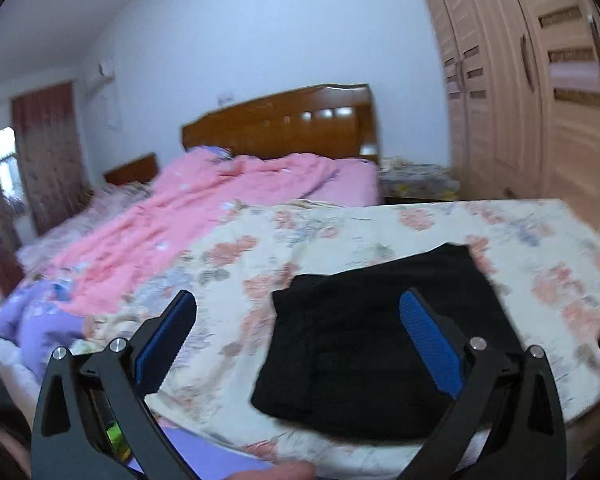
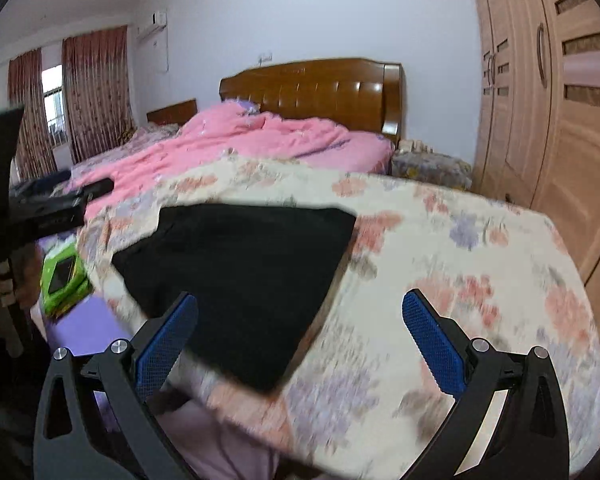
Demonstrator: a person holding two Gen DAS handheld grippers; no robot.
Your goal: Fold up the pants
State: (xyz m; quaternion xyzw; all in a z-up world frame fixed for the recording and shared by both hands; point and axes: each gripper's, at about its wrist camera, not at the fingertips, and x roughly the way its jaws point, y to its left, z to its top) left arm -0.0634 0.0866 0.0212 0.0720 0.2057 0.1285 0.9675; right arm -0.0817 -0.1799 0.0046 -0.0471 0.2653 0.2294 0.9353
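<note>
The black pants (image 1: 372, 344) lie folded into a compact rectangle on a floral cloth (image 1: 340, 236) that covers the near end of the bed. My left gripper (image 1: 298, 316) hovers above the pants' left half, open, with nothing between its blue pads. In the right wrist view the pants (image 2: 244, 272) lie left of centre. The right gripper (image 2: 300, 316) is open and empty, held over their near right corner. The left gripper's black frame (image 2: 32, 208) shows at that view's left edge.
A pink quilt (image 1: 188, 216) is heaped toward the wooden headboard (image 1: 292, 120). A tall wooden wardrobe (image 2: 548, 92) stands on the right. A green box (image 2: 62, 276) lies on a purple sheet left of the floral cloth. Curtains (image 2: 92, 92) hang at far left.
</note>
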